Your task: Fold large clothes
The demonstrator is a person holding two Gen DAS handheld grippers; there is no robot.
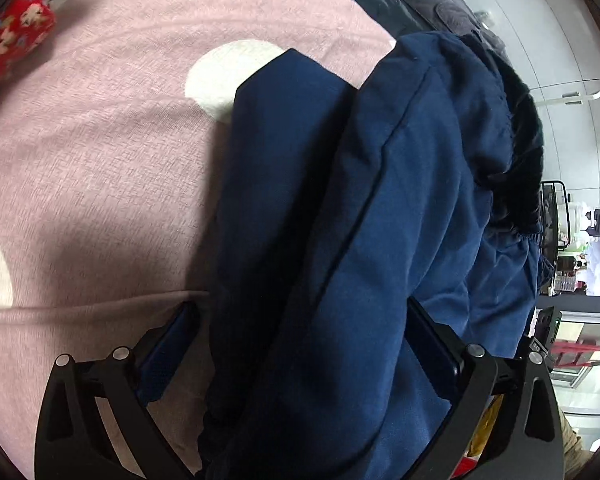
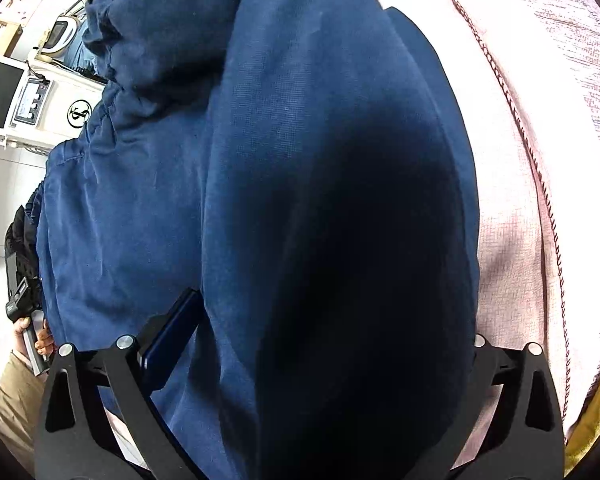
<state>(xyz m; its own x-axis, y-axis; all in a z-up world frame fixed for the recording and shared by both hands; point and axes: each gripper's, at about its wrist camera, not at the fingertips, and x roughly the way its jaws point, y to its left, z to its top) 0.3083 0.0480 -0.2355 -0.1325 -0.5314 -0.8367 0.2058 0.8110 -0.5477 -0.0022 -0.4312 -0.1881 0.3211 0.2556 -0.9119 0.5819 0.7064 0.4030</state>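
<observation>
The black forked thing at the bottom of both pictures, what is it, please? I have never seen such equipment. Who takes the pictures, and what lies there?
No machine works here: a person holds a black two-finger tool in each hand, and a wide-angle camera on each looks along its fingers. One picture comes from the left tool, the other from the right tool. A large dark blue cloth garment lies bunched on a pink woven cover with white dots. Both tools stand open around the garment; neither seems to pinch it.
</observation>
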